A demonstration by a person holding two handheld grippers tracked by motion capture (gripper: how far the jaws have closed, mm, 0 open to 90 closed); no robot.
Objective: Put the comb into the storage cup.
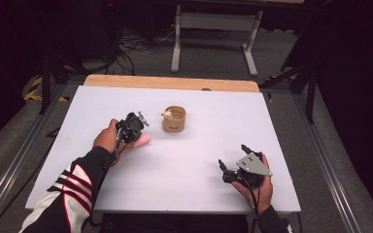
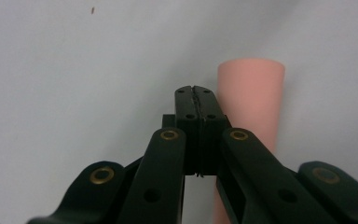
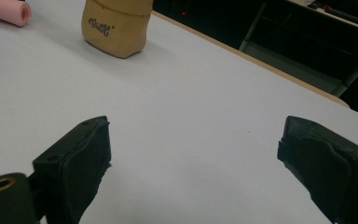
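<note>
White table top (image 1: 184,160) on a wooden board, edge showing at far side (image 1: 172,82). Grey floor (image 1: 213,58). White frame legs (image 1: 177,41) beyond the table, cables (image 1: 126,46) beside them. Surroundings dark. Yellow-black tape (image 1: 34,90) at left.

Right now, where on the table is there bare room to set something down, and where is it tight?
Free: the wide stretch between the tan pouch and the right gripper, the far right part of the table, and the near left corner beside the sleeve. Crowded: around the left gripper, which hangs over the pink tube, close to the pouch.
</note>
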